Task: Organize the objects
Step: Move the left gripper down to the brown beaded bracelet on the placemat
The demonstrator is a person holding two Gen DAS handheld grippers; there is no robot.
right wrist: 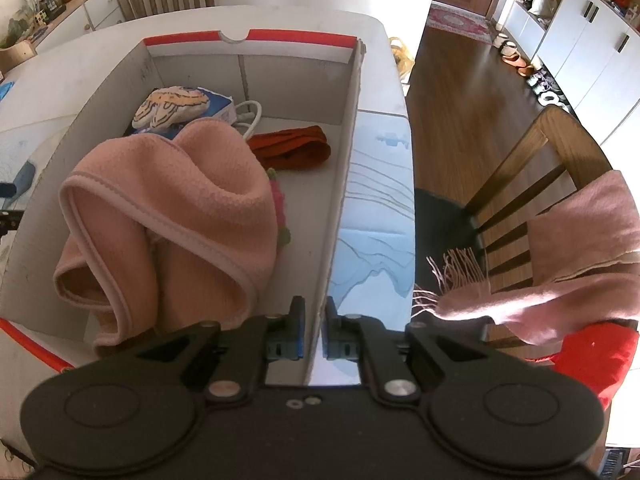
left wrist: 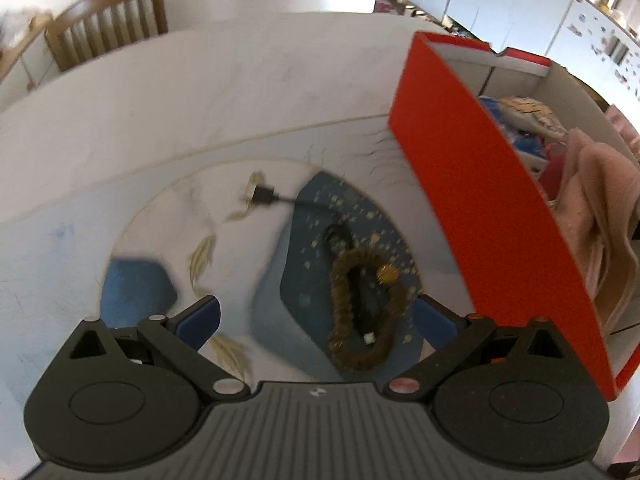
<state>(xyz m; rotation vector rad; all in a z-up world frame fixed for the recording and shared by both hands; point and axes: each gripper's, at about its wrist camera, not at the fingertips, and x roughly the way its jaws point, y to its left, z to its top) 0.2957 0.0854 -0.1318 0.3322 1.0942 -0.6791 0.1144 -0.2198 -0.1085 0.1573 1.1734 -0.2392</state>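
While your left gripper (left wrist: 316,320) points steeply down at the table (left wrist: 120,128), its blue-padded jaws stand fully apart with nothing pressed between them. Below and between them lies a fuzzy, brown-gold loop, a tinsel-like band (left wrist: 362,308), limp and roughly oval. A black cable (left wrist: 304,202) runs through it. The cable's flat rectangular plug lies further out on the cloth, and a small white end shows near the loop's lower edge. Both rest on a smooth, glossy table cover printed with dark blue patches, gold speckles and feather shapes. This view is slightly blurred, so you cannot make out finer detail of the loop.

Just to the right of the loop stands the cardboard box (left wrist: 480,208): red and matte outside, plain grey-white inside, with straight thin walls.

Your right gripper (right wrist: 314,330) is clamped on the box's right-hand wall; the thin cardboard edge stands upright between the two blue pads, which sit nearly together.

Inside the box, note the following:
- a soft pink fleece towel (right wrist: 176,216) with a pale bound hem, folded in loose rounded lobes;
- a cream stuffed toy (right wrist: 170,106) with orange outlines, at the far left;
- a white cord (right wrist: 248,116), looped;
- a rust-red ribbed fabric piece (right wrist: 294,148), folded flat.

A wooden slat-back chair (right wrist: 532,184) stands beside the table, with a fringed pink scarf (right wrist: 560,280) draped over it.
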